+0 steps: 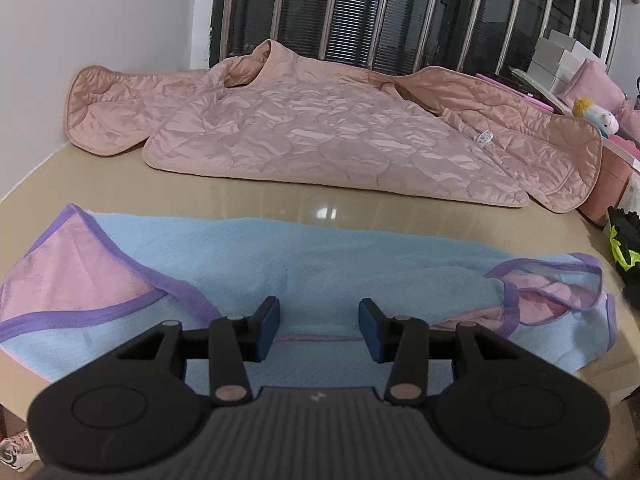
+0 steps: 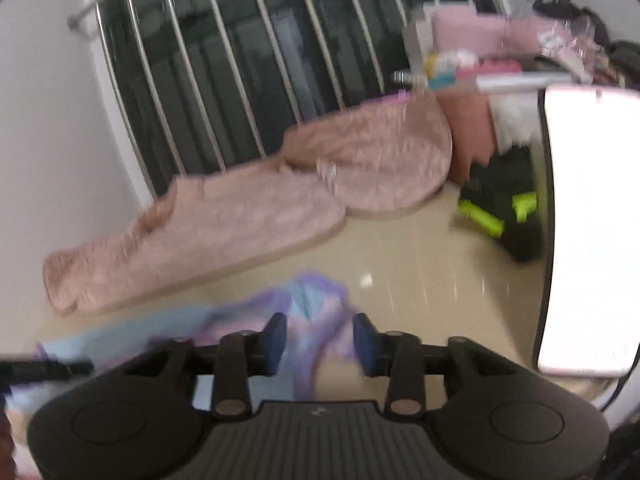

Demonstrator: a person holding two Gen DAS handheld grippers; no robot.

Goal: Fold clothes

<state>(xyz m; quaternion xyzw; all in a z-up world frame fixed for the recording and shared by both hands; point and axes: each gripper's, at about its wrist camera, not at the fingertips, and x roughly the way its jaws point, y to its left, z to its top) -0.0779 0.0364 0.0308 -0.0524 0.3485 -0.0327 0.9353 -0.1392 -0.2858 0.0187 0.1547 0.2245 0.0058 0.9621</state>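
The pink jacket (image 1: pixel 320 132) is quilted cloth with a satiny sheen, creased all over. The blue garment (image 1: pixel 320 264) is matt knit with a fine dotted texture and purple trim. The beige desk (image 1: pixel 280 200) is smooth and glossy. The window bars (image 1: pixel 332 8) are shiny metal.

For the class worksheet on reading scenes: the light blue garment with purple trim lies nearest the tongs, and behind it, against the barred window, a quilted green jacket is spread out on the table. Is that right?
Not quite. The quilted jacket is pink, not green, as the left wrist view shows clearly. The rest holds: the light blue garment with purple trim lies nearest the tongs, and the jacket is spread out on the table behind it, against the barred window.
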